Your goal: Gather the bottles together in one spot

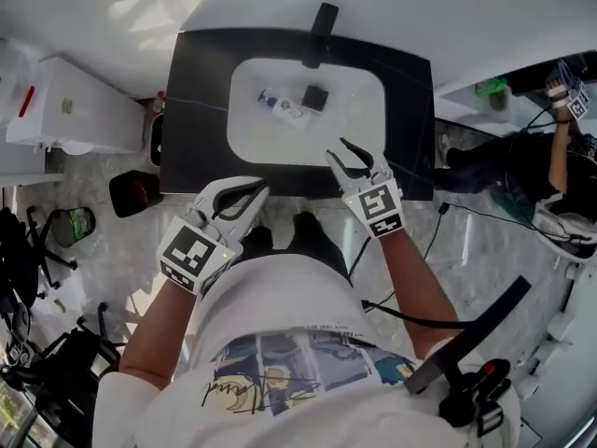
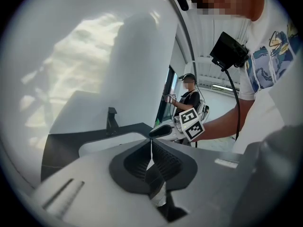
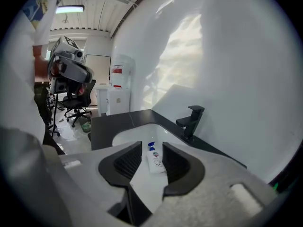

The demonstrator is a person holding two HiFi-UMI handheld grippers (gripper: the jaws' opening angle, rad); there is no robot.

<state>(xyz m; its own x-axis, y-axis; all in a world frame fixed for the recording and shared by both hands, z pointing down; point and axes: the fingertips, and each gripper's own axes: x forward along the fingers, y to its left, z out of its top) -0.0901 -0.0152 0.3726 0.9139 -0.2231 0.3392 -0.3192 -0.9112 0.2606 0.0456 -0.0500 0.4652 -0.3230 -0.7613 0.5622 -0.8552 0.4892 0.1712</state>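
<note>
Left gripper [image 1: 259, 190]: at the front edge of the worktop [image 1: 196, 110], left of the sink. The jaws are pressed together with nothing between them.
Bottle [image 1: 283, 107]: a white bottle with a blue cap, lying on its side in the sink [image 1: 368, 82], in the far left part of the bowl. Nothing touches it.
Dark item [image 1: 314, 97]: a small black block just right of the bottle, below the tap [image 1: 320, 28]. I cannot tell whether it is a bottle.
Right gripper [image 1: 336, 147]: over the sink's front rim, right of centre. The jaws stand apart and hold nothing. They point at the bottle, which is well short of the pads.
Progress: judged to be at the approach stage, since no bottle is in hand. Only one sure bottle is in view, so the count to be gathered is unconfirmed.
Left to do: grip the bottle, then set it with any others in one place.
</note>
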